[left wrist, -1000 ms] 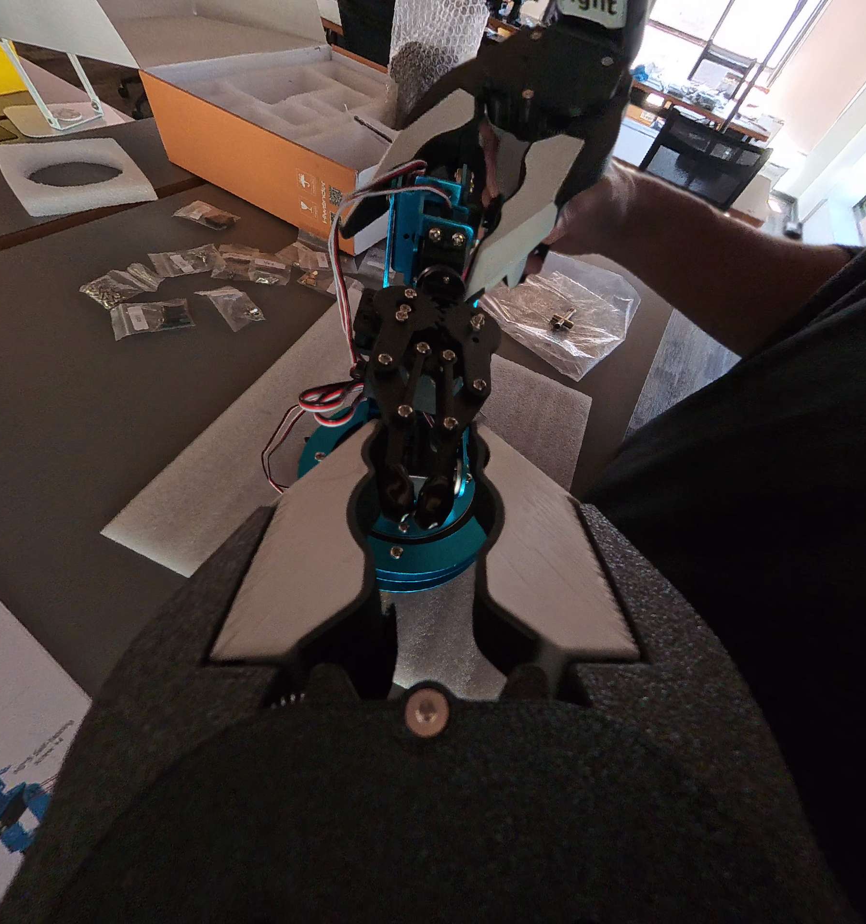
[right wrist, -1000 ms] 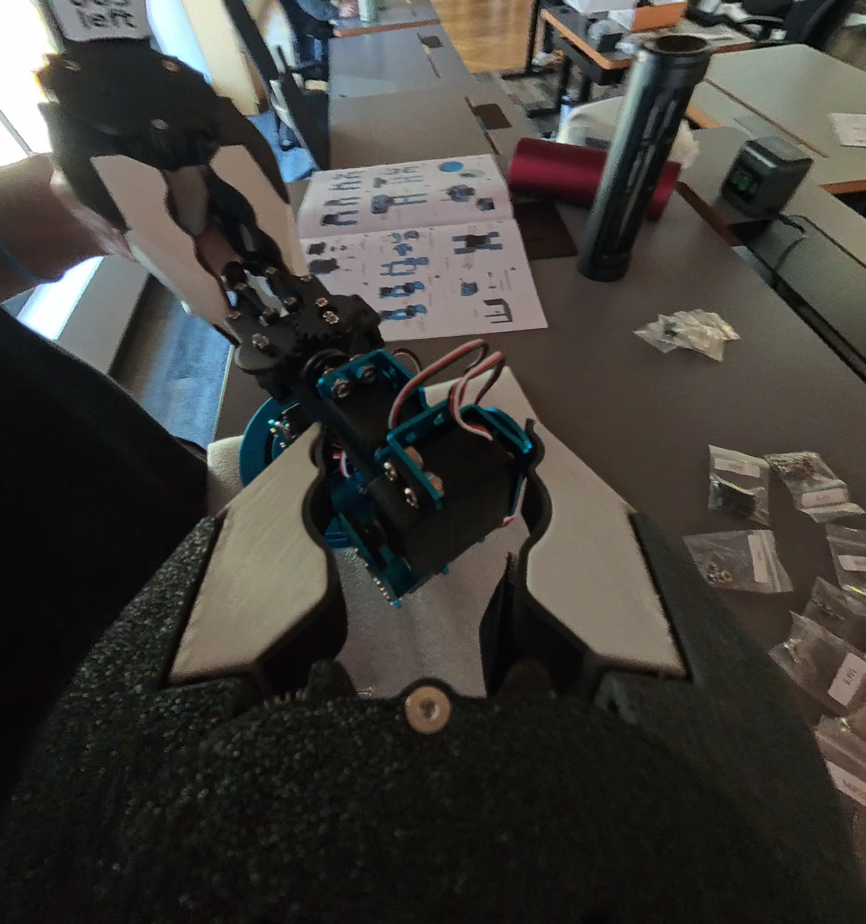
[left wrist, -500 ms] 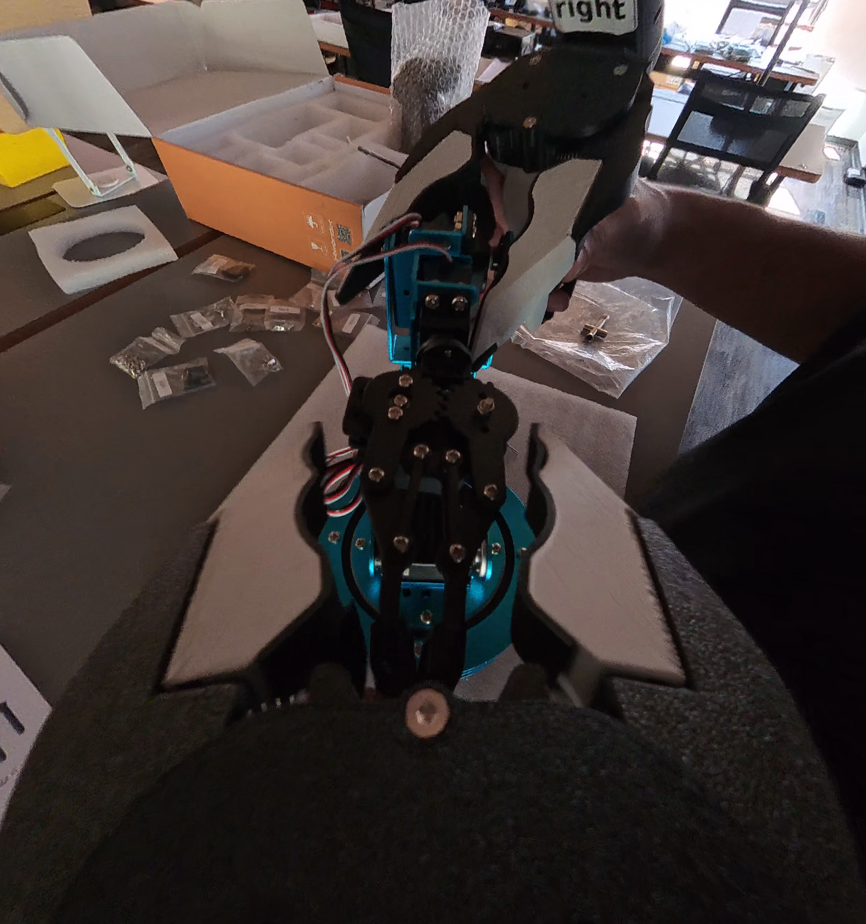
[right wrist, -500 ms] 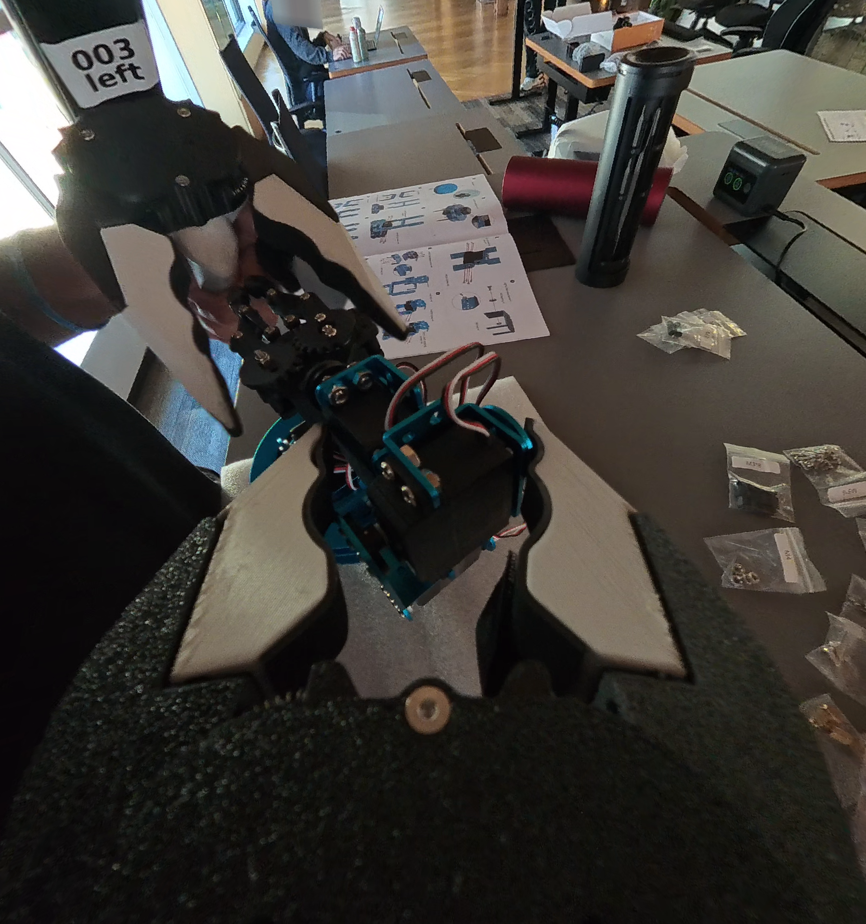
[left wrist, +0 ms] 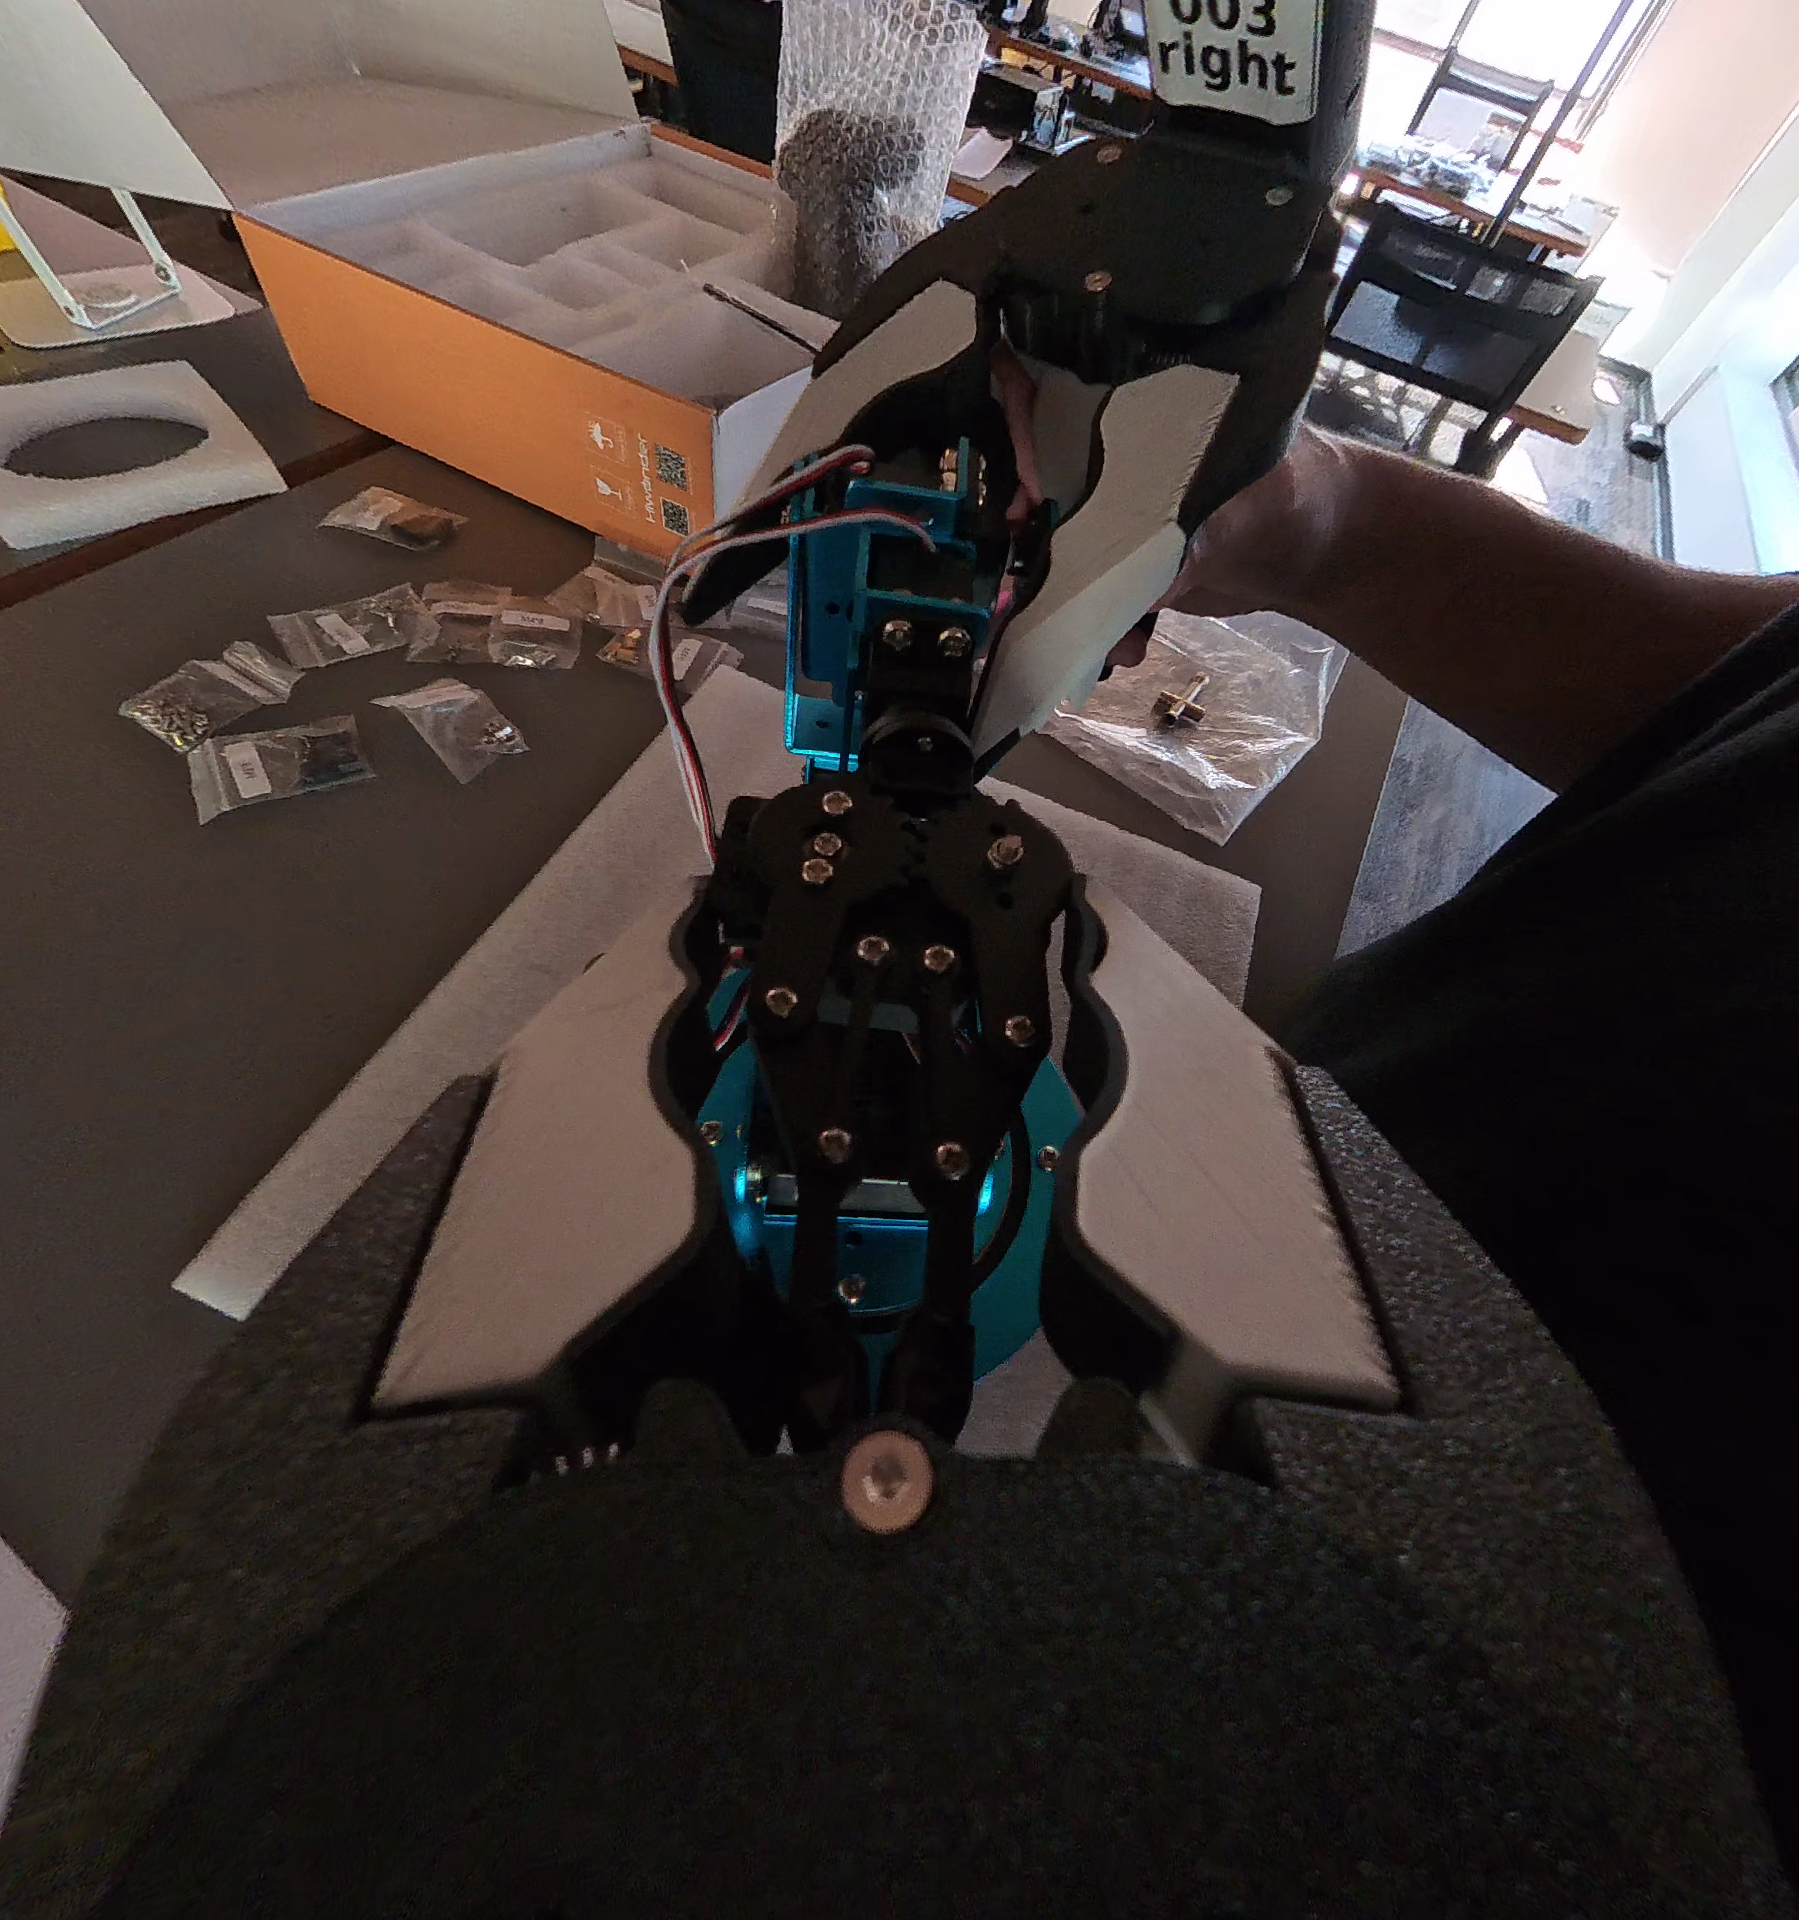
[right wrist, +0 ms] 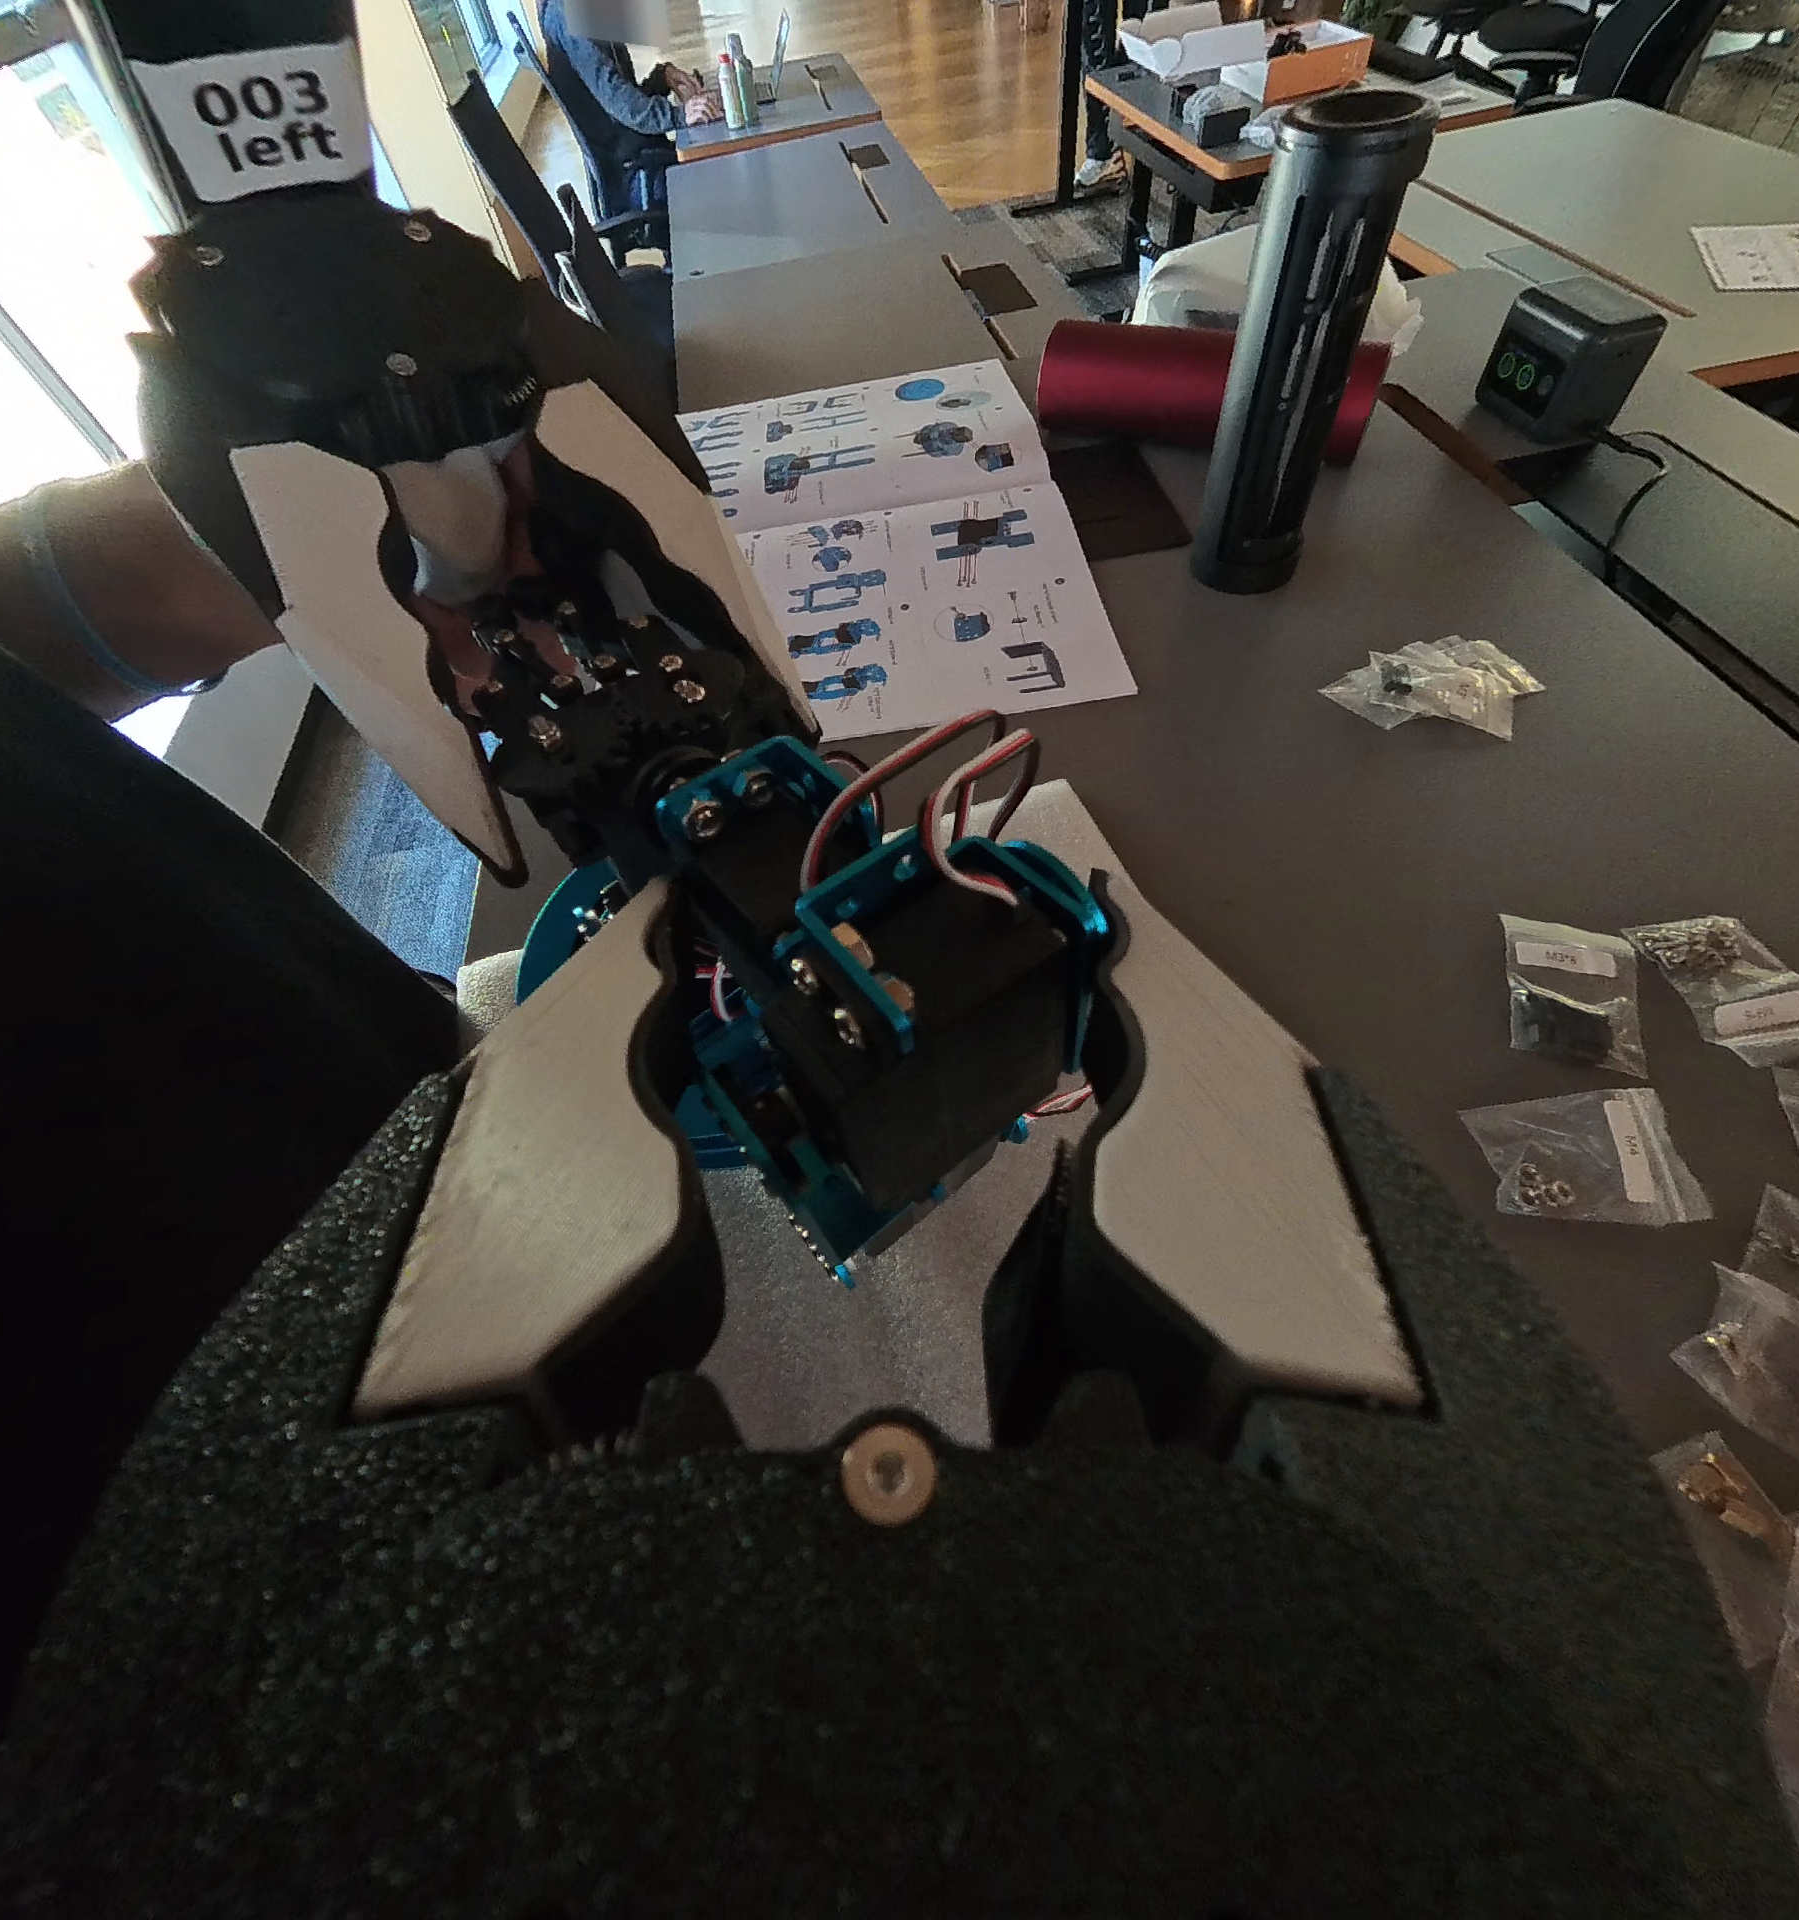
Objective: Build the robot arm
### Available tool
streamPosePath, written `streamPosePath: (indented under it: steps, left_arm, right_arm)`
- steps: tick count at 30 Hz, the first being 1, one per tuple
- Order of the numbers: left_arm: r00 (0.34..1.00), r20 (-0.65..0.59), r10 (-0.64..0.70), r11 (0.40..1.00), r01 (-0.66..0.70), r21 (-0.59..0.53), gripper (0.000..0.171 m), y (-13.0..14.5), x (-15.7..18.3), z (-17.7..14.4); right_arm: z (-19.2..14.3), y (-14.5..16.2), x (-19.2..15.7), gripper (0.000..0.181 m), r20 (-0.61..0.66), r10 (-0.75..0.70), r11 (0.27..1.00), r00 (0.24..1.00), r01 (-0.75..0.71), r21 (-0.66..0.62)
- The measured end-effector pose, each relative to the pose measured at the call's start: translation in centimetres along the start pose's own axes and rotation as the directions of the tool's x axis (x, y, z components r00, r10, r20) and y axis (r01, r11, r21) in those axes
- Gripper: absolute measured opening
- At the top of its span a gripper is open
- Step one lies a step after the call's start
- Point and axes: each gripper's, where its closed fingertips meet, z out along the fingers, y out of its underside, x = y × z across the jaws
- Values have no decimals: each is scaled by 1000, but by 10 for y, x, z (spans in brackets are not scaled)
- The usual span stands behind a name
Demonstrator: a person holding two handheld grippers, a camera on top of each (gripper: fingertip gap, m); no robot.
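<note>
Blue anodised metal and black plastic everywhere here: a small robot arm kit (left wrist: pixel 874 1039) stands on a white foam sheet (left wrist: pixel 459 1039) on the dark table (left wrist: pixel 147 987), and both tools are wrapped around it. The left gripper (left wrist: pixel 879 1039) has its fingers spread wide on either side of the kit's black claw (left wrist: pixel 895 935); they look just beside it, but I can't tell if they actually press on it. The right gripper (right wrist: pixel 879 1039) is set narrower around the black servo block in its blue bracket (right wrist: pixel 926 997), with the fingers right up against the bracket sides, so it seems to be clamping it. Red, white and black servo wires (right wrist: pixel 936 769) loop up from the bracket. Behind the kit in the right wrist view there's an open instruction booklet (right wrist: pixel 926 551), a tall black tube (right wrist: pixel 1290 343) standing upright and a red cylinder (right wrist: pixel 1123 384) lying behind it. Little bags of screws (left wrist: pixel 282 686) are scattered near an open orange box (left wrist: pixel 521 353).
</note>
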Motion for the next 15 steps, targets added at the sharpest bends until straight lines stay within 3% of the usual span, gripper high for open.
streamPosePath:
  steps: [7,11,15]
  left_arm:
    - [1000,-16,1,1000,-1,-2,66,1,1,0]
    - [1000,-17,-4,1000,4,7,66,0,1,0]
    - [1000,-18,-8,1000,8,10,66,0,1,0]
  right_arm:
    - [0,0,-3,77,9,-11,1000,1000,11,16]
    - [-2,-7,-8,92,44,20,999,999,-21,41]
    - [4,-10,-2,97,-43,-6,999,999,8,39]
